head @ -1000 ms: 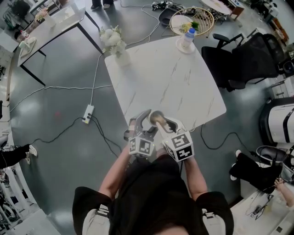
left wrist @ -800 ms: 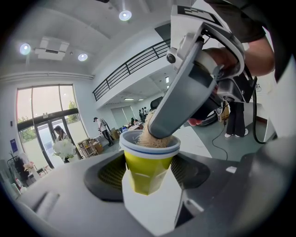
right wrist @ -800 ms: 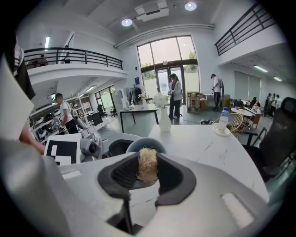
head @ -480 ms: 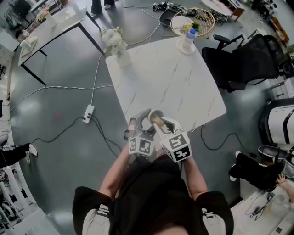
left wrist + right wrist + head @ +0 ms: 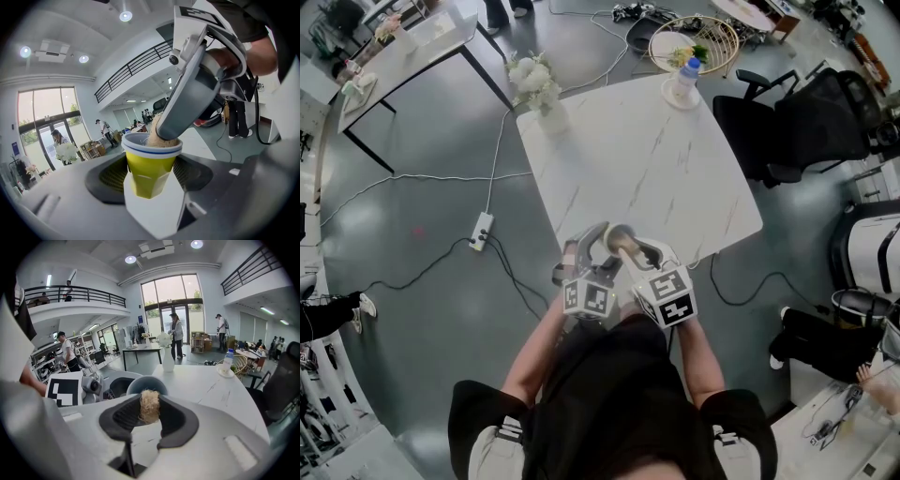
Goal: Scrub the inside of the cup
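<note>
Now: scrubber [image 5: 149, 405] enters upright cup [image 5: 147, 164] from above.
Left gripper [image 5: 153, 175]: clamping cup.
Right gripper [image 5: 150, 419]: pinching scrubber.

Two tongs [image 5: 587, 246] [image 5: 636, 251], one cup [image 5: 151, 171], one scrub pad [image 5: 149, 406] — one vase [image 5: 551, 117], one bottle [image 5: 682, 80].

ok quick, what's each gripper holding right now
left gripper: closed on the yellow cup.
right gripper: closed on the tan scrubber, which is pushed into the cup's mouth.
</note>
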A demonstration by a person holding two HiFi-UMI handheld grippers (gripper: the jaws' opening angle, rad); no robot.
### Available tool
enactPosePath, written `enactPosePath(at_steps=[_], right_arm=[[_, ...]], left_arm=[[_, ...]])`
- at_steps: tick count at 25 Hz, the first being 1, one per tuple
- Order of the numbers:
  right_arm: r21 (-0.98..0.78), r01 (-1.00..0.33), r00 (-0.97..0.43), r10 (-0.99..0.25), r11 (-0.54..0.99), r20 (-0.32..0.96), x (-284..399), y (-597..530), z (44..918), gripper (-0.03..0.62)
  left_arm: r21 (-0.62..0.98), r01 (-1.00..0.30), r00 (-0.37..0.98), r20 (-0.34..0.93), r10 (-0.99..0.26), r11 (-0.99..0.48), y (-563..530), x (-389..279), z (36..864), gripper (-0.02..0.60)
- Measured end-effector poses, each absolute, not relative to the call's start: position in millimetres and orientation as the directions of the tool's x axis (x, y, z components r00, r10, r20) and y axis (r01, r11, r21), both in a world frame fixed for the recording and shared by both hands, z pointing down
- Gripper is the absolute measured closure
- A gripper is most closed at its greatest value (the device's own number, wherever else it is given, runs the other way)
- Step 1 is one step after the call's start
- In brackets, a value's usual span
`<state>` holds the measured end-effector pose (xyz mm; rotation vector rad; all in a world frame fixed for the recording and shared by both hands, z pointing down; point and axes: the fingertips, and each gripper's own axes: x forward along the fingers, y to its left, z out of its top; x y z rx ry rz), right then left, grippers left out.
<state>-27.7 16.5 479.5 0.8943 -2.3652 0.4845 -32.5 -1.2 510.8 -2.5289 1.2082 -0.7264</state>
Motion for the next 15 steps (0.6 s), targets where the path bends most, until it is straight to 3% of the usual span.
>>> enactPosePath(at_steps=[15], right_arm=[[-0.131, -0.697, -0.623, -0.504, 0.705, 0.598, -26.6, 16.2, 474.7, 0.487]], left_arm=[[-0.393, -0.658, 0.553, 0.327, -0.766, -0.643, 3.4, -21.9, 510.9, 0.268]])
